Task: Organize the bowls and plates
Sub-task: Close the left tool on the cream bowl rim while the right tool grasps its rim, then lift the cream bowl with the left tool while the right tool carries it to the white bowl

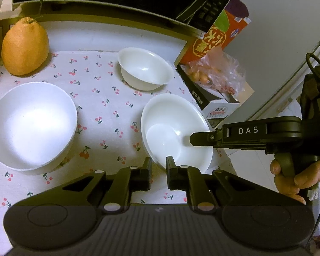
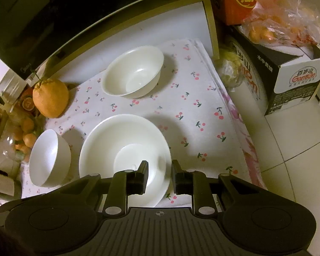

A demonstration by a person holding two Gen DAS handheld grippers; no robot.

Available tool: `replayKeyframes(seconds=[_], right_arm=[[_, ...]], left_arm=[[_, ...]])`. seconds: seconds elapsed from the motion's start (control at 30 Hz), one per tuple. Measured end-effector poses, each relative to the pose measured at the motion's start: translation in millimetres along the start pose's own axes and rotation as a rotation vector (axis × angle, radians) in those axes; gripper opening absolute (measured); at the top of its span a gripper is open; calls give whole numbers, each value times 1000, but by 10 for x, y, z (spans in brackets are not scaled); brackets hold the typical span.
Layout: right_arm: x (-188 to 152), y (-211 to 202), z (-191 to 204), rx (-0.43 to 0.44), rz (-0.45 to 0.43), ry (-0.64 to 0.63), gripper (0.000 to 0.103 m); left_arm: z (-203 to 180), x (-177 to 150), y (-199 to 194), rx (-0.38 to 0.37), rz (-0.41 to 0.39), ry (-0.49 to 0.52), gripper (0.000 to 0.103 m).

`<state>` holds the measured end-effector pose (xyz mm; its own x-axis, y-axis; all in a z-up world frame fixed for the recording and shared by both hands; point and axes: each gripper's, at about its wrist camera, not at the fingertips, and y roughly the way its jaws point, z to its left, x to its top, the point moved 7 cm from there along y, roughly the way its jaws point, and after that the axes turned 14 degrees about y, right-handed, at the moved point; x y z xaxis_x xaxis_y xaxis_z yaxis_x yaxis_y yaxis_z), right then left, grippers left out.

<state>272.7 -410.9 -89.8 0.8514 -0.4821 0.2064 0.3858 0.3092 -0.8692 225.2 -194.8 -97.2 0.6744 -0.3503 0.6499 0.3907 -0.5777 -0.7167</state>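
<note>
- Plate (image 2: 100,149), white, deep, glossy, lies on the cherry-print cloth (image 2: 192,111) on the worktop; two bowls apart from it: one (image 2: 134,72) behind, one (image 2: 50,157) at its side, as the right view shows.
- Left tongs (image 1: 159,166) closed on the plate's near rim, pads either side of the edge.
- Right tongs (image 2: 160,170) closed on the rim as well; in the left view one of their fingers reaches over the plate's well.
- Handling, judged: looks like ceramic or glass, so stiff, fairly heavy, brittle, slick at the glaze. Rim is the only thin hold; two opposite-ish rim grips should keep it level.
- Risk: slip or tilt on lifting; a knock against a bowl could chip it.
- Orange fruit (image 1: 24,47) stands well clear.
</note>
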Motion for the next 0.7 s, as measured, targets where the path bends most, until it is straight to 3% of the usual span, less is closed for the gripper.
replayKeyframes(seconds=[0.7], right_arm=[[124,-334,506,134,-73,-29,21]], left_arm=[[215,150,-483,38,-102,-50,11]])
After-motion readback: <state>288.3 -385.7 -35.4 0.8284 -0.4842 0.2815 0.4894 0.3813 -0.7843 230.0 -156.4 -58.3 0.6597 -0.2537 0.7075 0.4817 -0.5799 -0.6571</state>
